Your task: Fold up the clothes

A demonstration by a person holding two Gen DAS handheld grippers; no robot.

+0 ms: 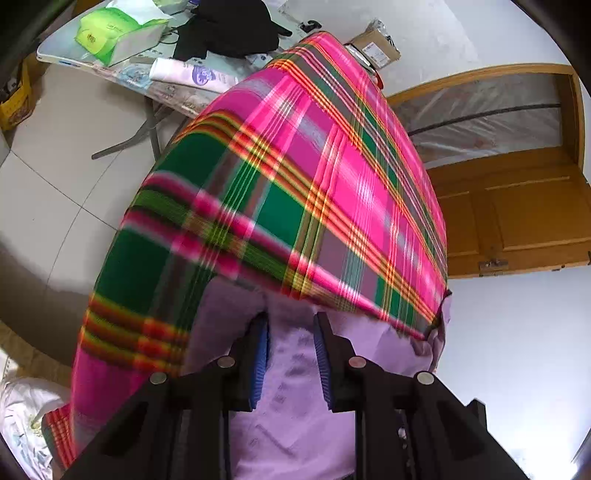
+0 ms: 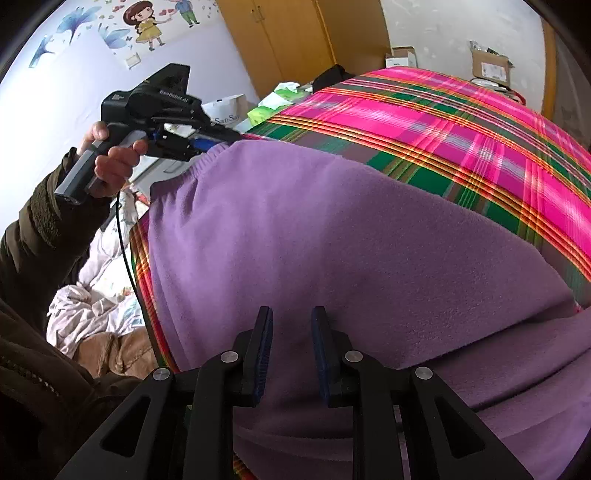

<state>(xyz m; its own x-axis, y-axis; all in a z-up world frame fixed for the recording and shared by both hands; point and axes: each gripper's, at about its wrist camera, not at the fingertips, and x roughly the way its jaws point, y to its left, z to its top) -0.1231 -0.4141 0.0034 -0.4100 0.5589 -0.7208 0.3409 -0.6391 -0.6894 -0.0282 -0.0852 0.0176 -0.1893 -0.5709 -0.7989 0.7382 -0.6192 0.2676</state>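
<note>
A purple fleece garment (image 2: 332,240) lies spread on a bed covered by a pink and green plaid cloth (image 2: 443,122). In the right wrist view my right gripper (image 2: 291,314) sits at the garment's near edge, with its blue pads pinching a fold of the fleece. My left gripper (image 2: 207,144), held by a hand (image 2: 110,166), reaches the garment's ribbed far left corner. In the left wrist view, purple fleece (image 1: 291,406) fills the narrow gap of the left gripper (image 1: 292,319), and its pads press on it. The plaid cloth (image 1: 295,184) stretches beyond.
A folding table (image 1: 59,55) holds a green tissue pack (image 1: 114,33), dark clothing (image 1: 229,29) and a tube. A cardboard box (image 1: 376,46) and a wooden door (image 1: 517,206) stand behind the bed. Crumpled bedding (image 2: 96,295) lies at the left, and a wardrobe (image 2: 295,37) is at the back.
</note>
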